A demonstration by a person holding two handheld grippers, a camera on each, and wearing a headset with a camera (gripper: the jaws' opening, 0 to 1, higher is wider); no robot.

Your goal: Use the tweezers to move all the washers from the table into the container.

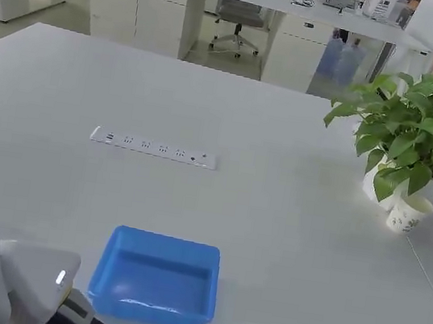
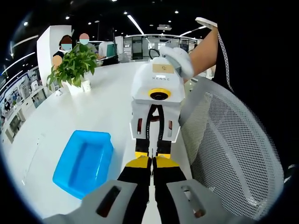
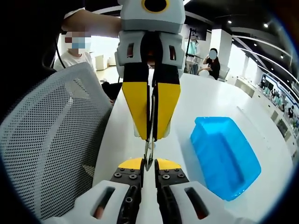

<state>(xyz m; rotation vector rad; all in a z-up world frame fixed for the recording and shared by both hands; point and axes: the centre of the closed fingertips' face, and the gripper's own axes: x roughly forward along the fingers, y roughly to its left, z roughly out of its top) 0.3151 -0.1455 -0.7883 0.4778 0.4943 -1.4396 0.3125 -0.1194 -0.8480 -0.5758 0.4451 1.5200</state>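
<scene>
On the white table [image 1: 279,179] the blue container [image 1: 168,241] is seen empty. Just beside the container, the left gripper [image 3: 149,135] and right gripper [image 3: 148,164] are both closed on the tweezers [image 3: 148,149]. All washers are judged left to move.

Bright, even light; faint shadows; fisheye bending toward the edges.

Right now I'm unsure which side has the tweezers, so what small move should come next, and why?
Probably ease the right hand-held gripper back off the tweezers. The left hand-held gripper looks clamped along them, with their tip between the right one's jaws; whether those pinch it is unclear. That frees the tweezers to head for the table by the blue container.
</scene>
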